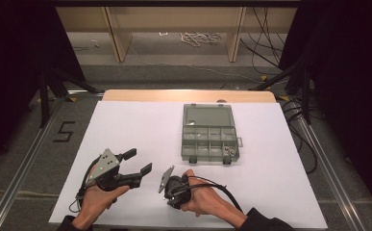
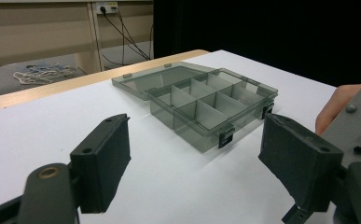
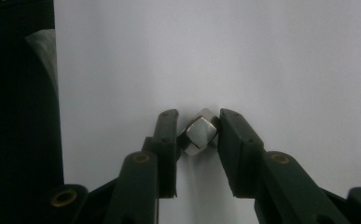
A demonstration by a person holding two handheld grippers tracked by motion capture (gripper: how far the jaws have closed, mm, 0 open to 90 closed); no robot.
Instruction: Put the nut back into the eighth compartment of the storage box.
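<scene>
Shiny metal nut (image 3: 199,135), translucent smoky plastic organizer box (image 1: 209,134) (glossy), matt white table cover (image 1: 140,125), pale wood edge (image 1: 188,95)

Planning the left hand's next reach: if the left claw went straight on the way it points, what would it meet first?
Probably the open compartment box: it lies straight ahead between the open left claw jaws, near corner first, with bare white table before it. Depth is uncertain.

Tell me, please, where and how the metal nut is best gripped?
Grip the nut across two opposite flat sides, coming straight down from above. It is small and low on the white table, so only its flats give the pads a square seat. The right claw is shut on it that way.
</scene>
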